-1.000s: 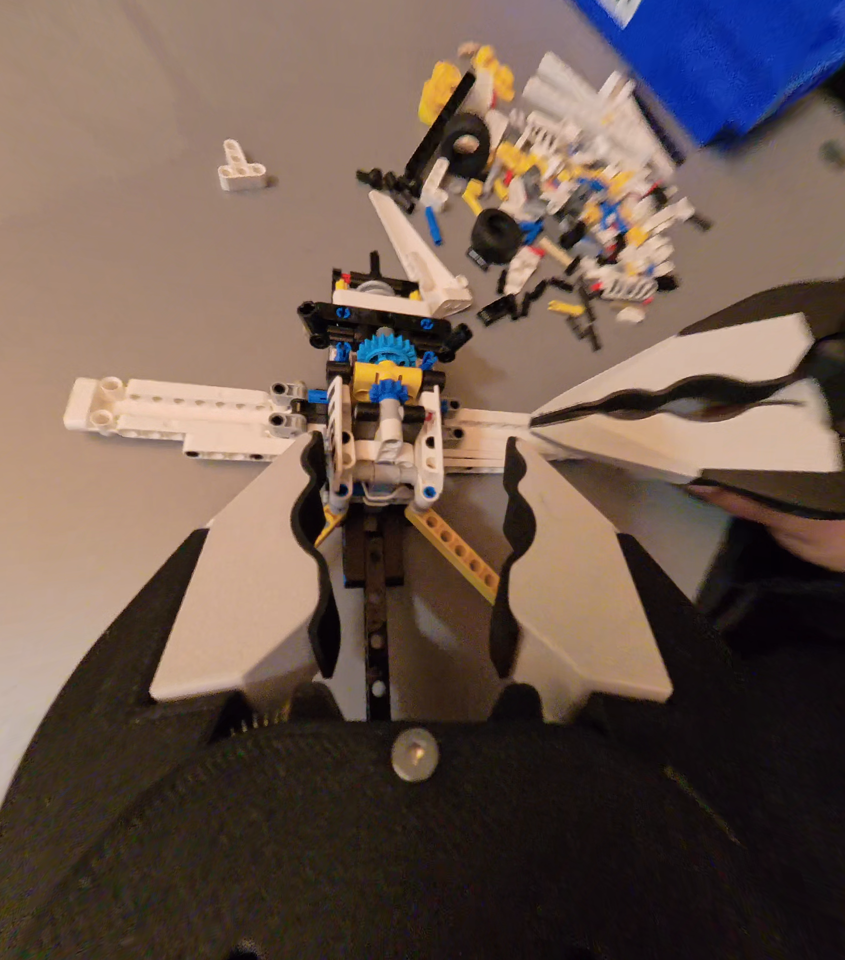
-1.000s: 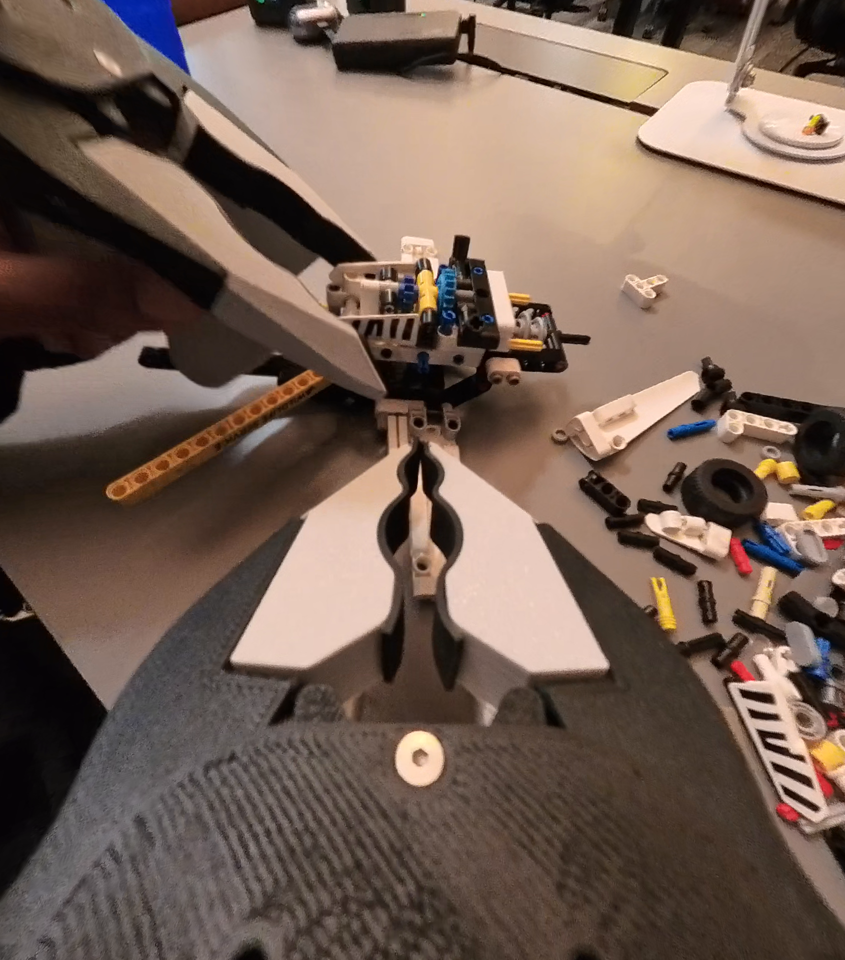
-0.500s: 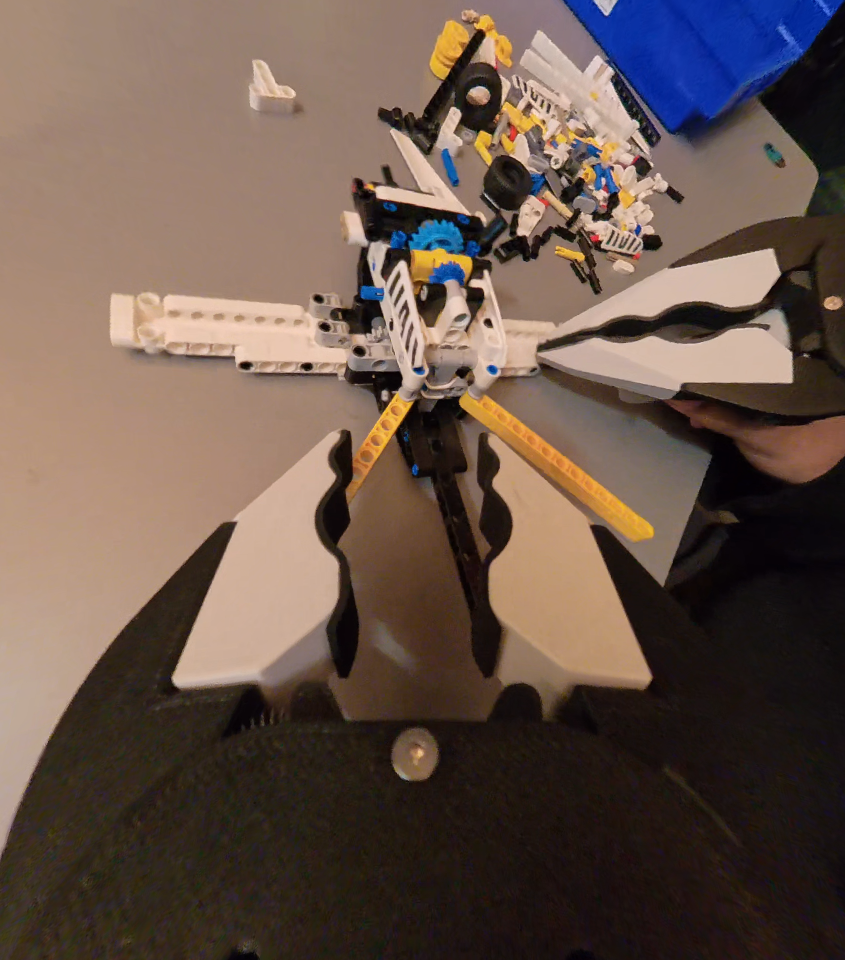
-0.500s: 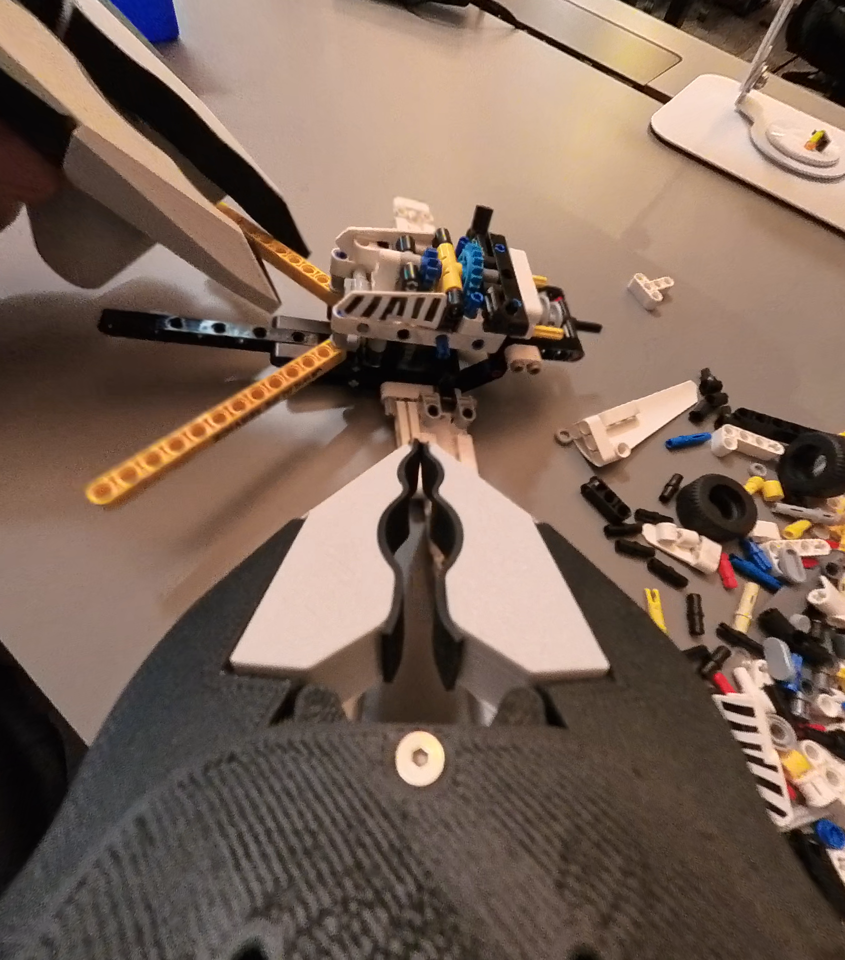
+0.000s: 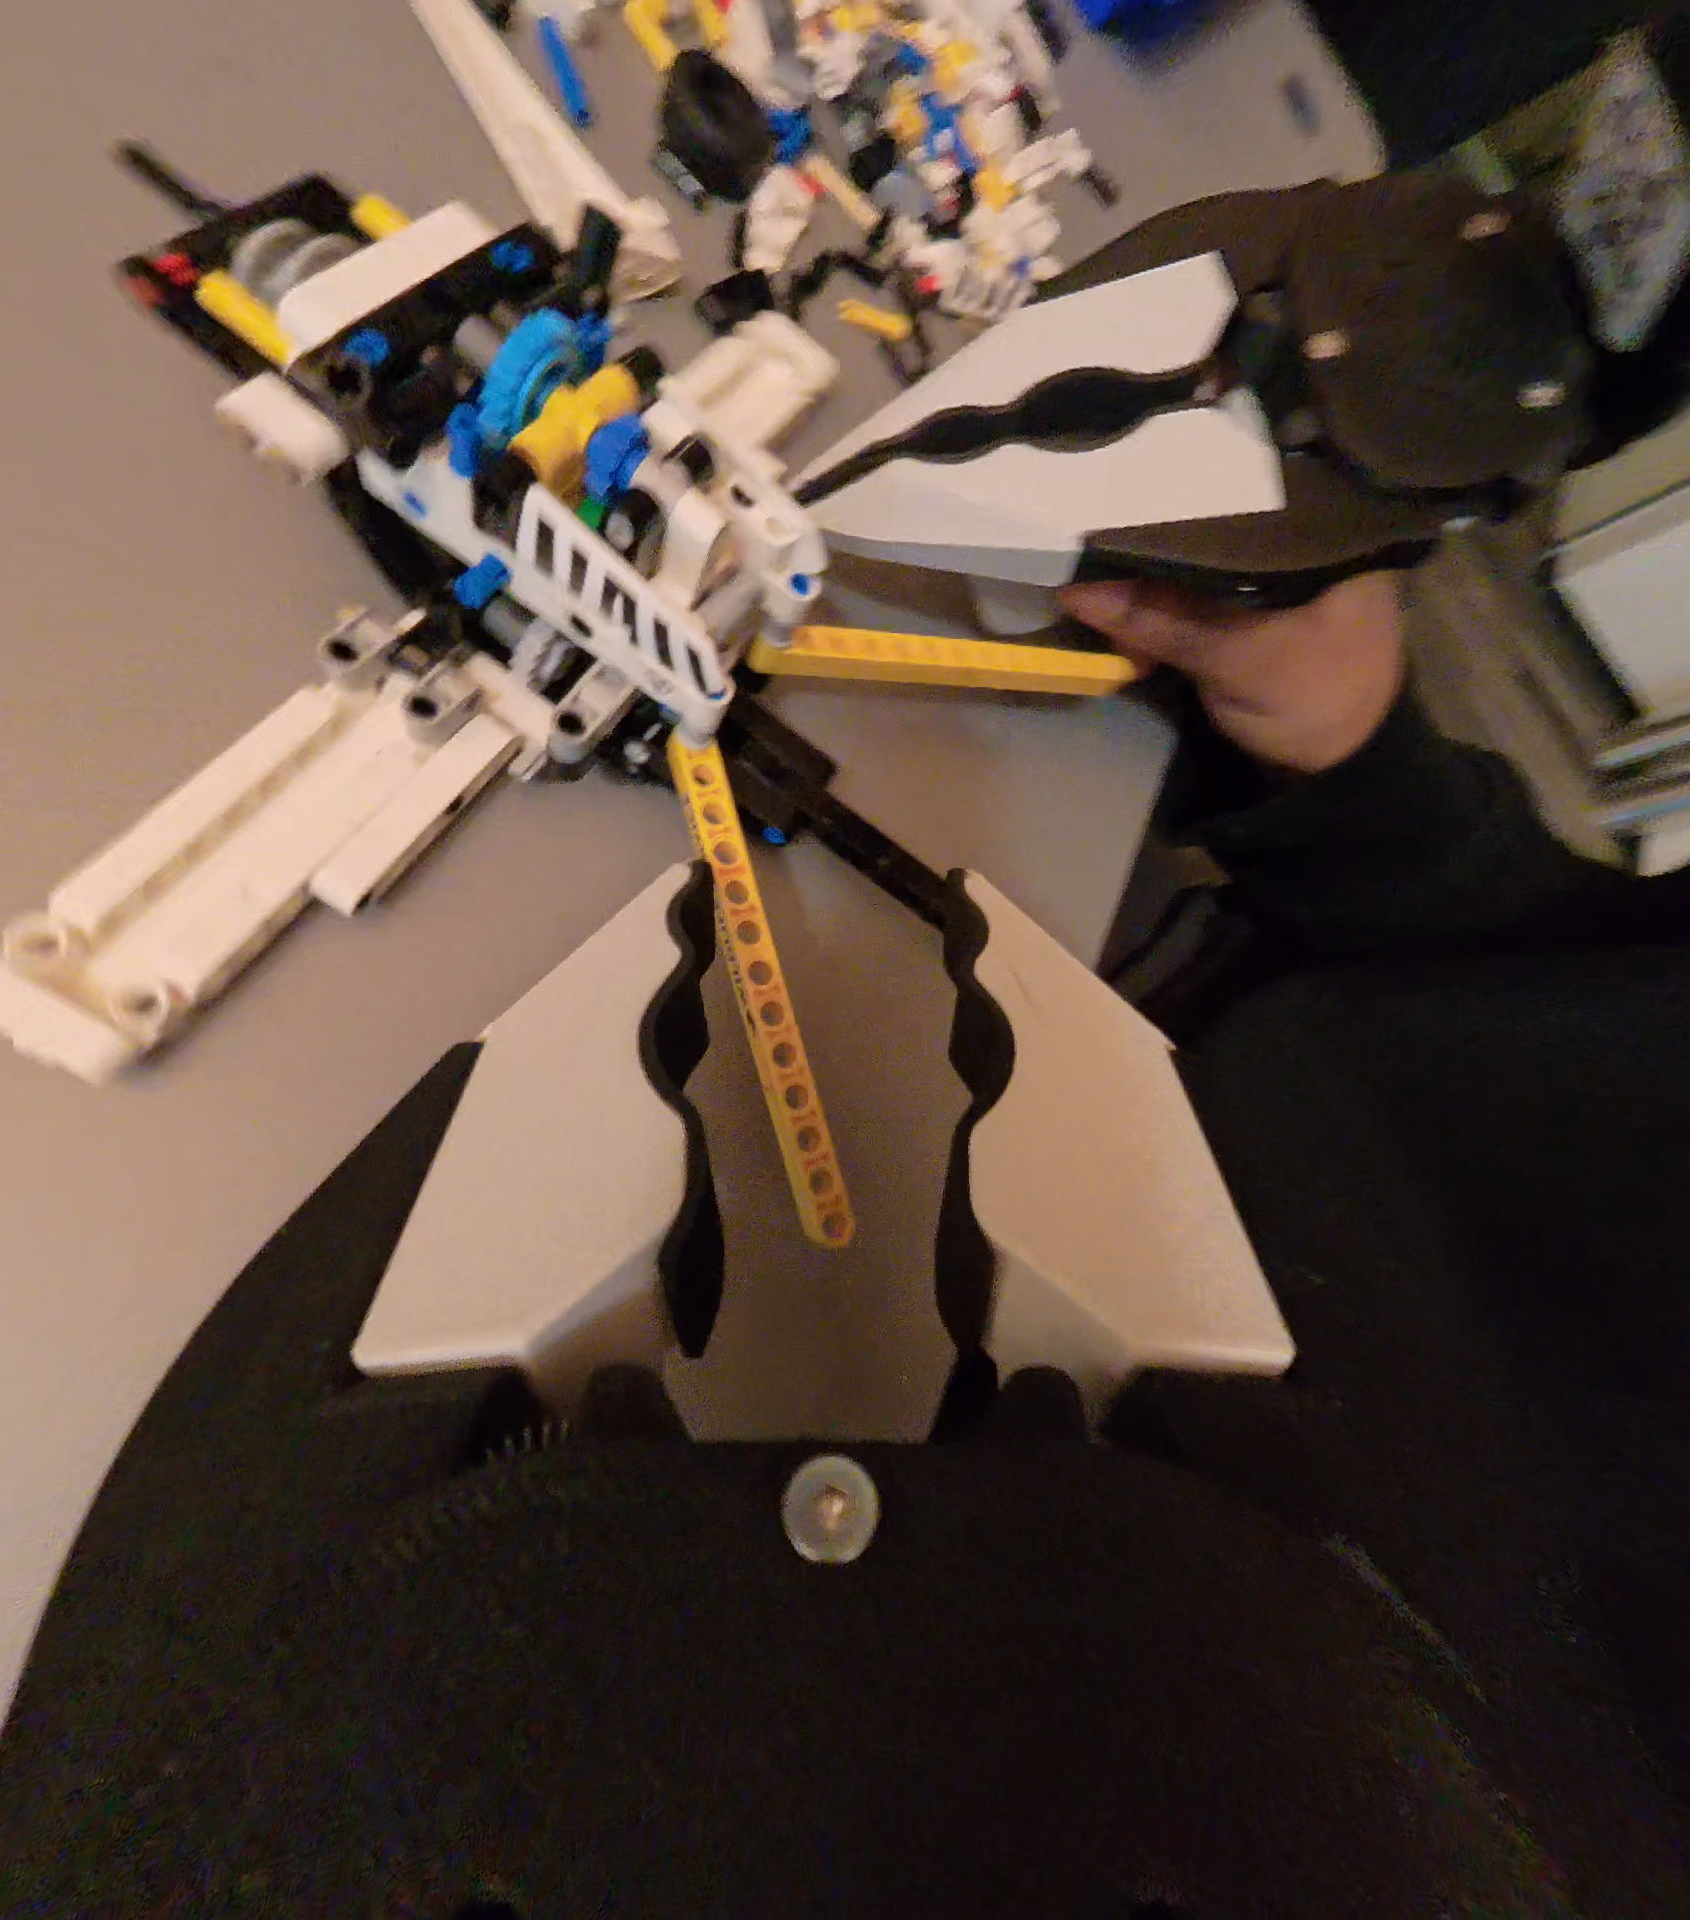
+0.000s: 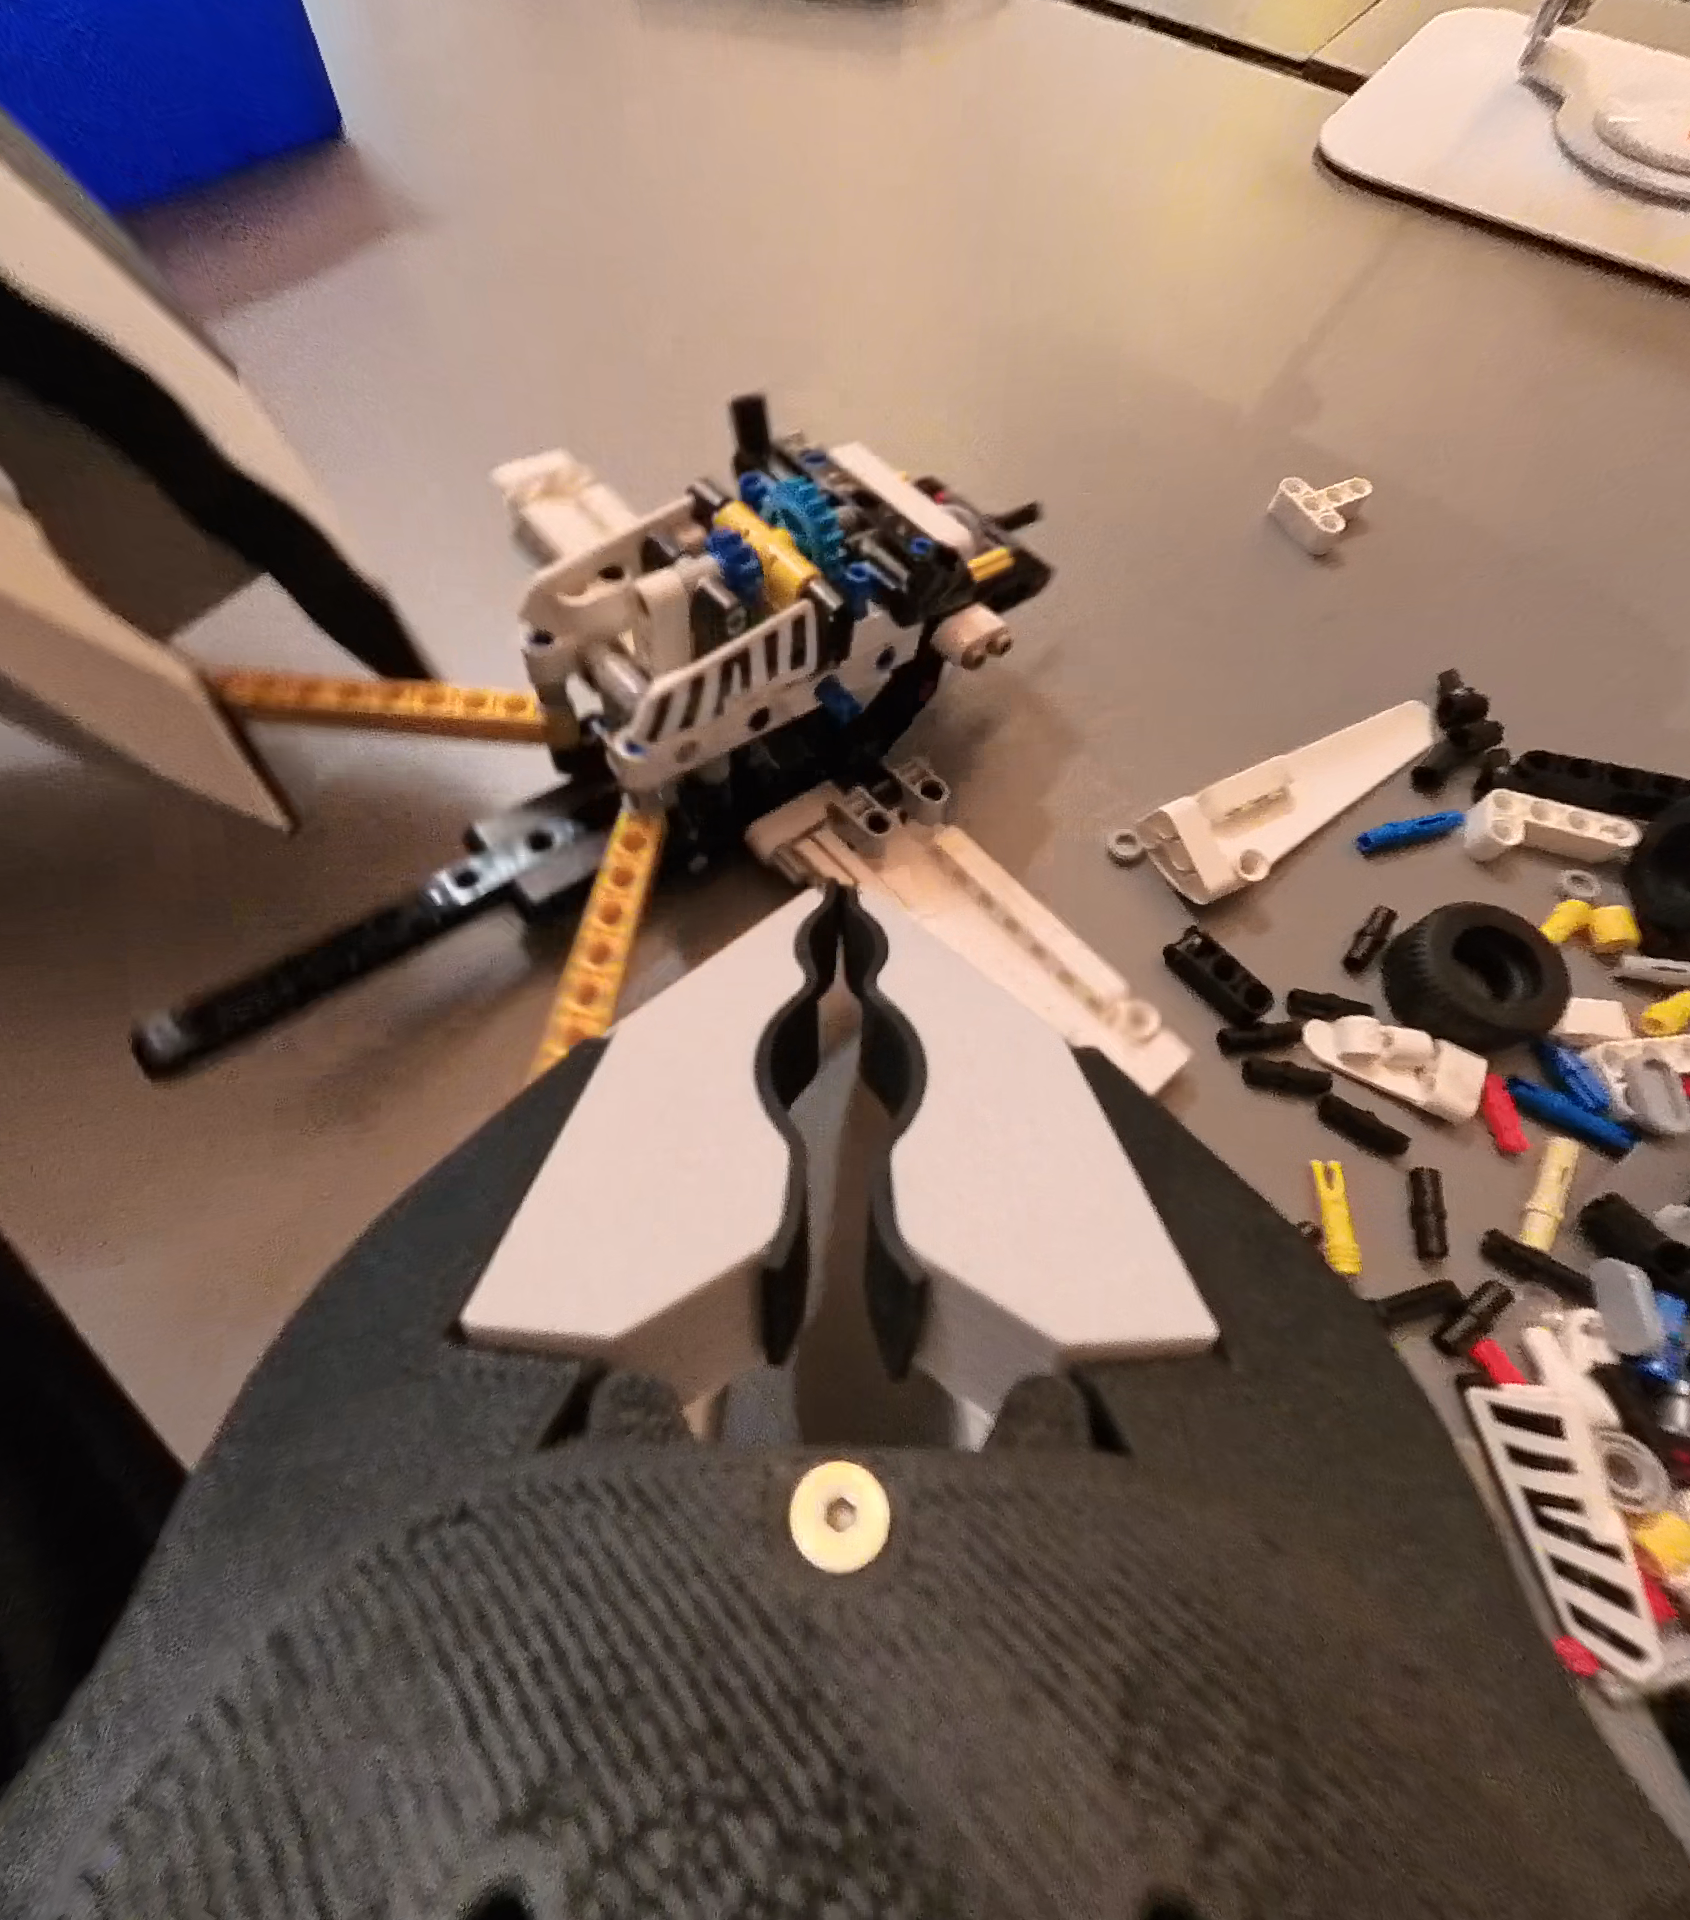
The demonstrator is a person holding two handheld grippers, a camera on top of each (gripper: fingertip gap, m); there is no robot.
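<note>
left wrist: close, looking down | right wrist: low, oblique | shared: brick model (image 5: 612,540) (image 6: 768,613)

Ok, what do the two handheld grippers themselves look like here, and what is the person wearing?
Both match: the left gripper and right gripper each have a rounded, ribbed black body with one pale screw at the centre, and two angular light-grey fingers lined with wavy black pads. No cables show. The hand on the right gripper comes out of a dark sleeve.

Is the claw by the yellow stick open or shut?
Open. The left gripper has its fingers apart, with the yellow beam lying loose between them.
</note>
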